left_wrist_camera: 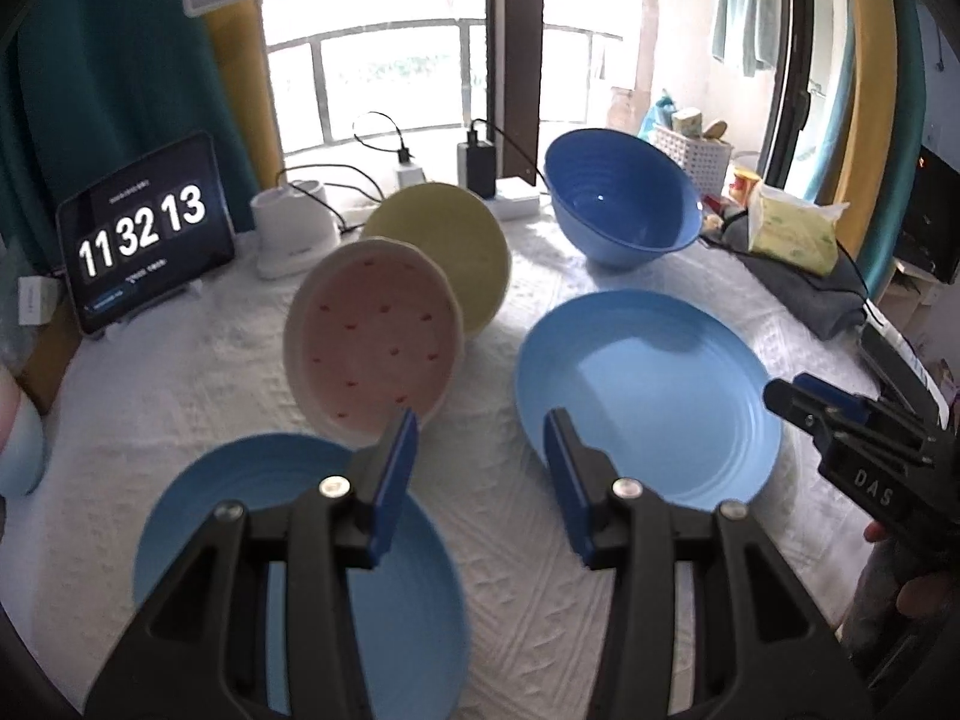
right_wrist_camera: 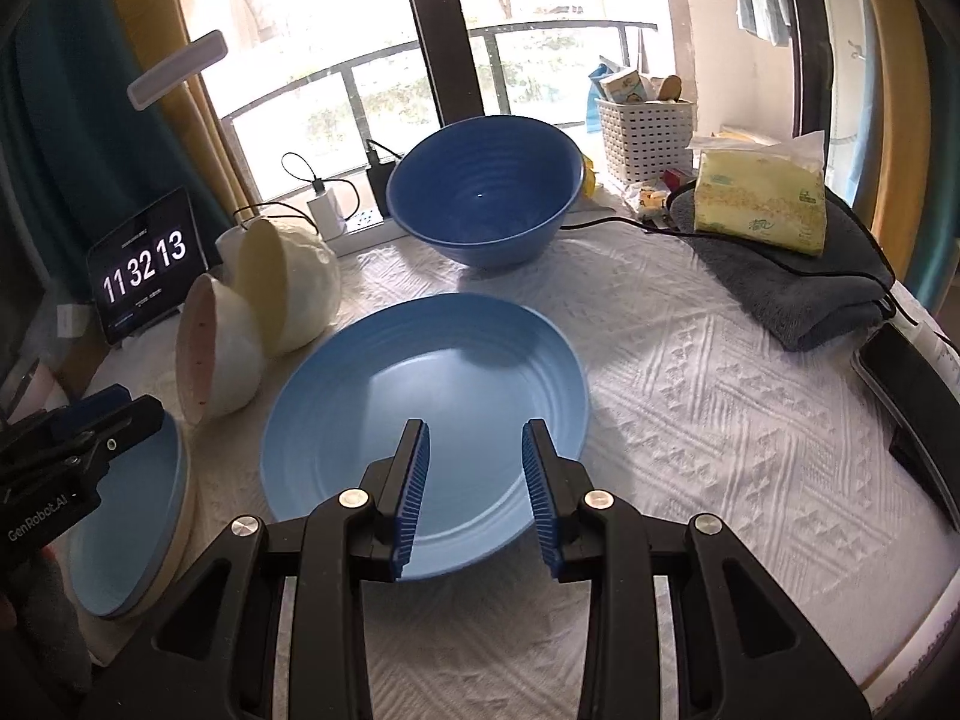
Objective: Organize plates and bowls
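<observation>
On the white textured tablecloth (right_wrist_camera: pixel 690 372) the dishes lie scattered, none stacked yet as far as these views show. A wide light-blue plate (right_wrist_camera: pixel 420 414) sits flat in the middle, directly ahead of the right gripper (right_wrist_camera: pixel 477 474), whose ribbed blue pads stand partly apart with nothing between them — they hover over the plate's near rim without touching it. A second light-blue plate (left_wrist_camera: pixel 288 540) lies under the left gripper (left_wrist_camera: pixel 480 480), whose jaws are also partly open and empty. Beyond it a pink-lined bowl (left_wrist_camera: pixel 375 336) and a yellow-lined bowl (left_wrist_camera: pixel 450 252) lean on their sides, one against the other, and a deep dark-blue bowl (right_wrist_camera: pixel 486 192) stands tilted near the window. The plates look like rigid, glossy plastic or melamine: probably light, stiff and unlikely to crush, but slick. Each is best taken at the rim, one pad above and one below the near edge, since the ridged rings there may give the pads some bite. A flat plate offers little to slip a finger under, so the soft cloth may help the lower pad get beneath. The leaning bowls present their rims openly and seem easy to pinch by the wall — though moving one could let the other roll. The dark-blue bowl, being the largest, would probably make the base of any nest.
</observation>
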The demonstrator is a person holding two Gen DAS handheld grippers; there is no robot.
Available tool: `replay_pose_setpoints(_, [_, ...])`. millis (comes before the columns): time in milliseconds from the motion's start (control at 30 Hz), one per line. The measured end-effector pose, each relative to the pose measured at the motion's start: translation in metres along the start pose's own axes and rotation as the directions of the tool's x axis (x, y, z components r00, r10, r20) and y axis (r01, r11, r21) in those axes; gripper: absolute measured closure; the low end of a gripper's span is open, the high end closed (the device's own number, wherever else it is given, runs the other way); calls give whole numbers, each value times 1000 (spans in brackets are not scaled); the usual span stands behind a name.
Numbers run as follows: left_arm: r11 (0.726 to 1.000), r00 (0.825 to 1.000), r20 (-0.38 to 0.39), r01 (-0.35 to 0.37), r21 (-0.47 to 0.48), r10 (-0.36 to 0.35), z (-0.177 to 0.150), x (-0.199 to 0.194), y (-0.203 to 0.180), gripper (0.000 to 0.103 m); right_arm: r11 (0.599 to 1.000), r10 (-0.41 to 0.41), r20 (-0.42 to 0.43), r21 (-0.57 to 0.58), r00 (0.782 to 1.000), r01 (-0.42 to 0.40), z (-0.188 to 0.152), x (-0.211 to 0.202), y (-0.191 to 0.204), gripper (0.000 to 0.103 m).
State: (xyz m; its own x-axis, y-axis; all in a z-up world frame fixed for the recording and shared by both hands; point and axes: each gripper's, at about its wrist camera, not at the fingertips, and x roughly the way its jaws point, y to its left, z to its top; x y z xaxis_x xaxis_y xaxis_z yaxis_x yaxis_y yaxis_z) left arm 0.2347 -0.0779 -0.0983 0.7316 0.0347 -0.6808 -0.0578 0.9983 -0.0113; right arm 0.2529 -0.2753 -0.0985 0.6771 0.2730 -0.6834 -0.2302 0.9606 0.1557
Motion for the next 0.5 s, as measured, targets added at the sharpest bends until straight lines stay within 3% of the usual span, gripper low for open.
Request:
replay_pose_setpoints(133, [1000,1000,-25,16,-26,-17,2,14,-1,57,1000,-8,-8,4,1000,8,3,6,-8,68])
replay_pose_setpoints(233, [999,999,-35,26,-37,-27,4,23,-4,57,1000,-12,-11,8,1000,12,6,10,-15,60])
replay_pose_setpoints(500, [997,995,-78,60,-52,-64,6,43,-12,52,999,-29,-19,28,999,30,13,23,-30,60])
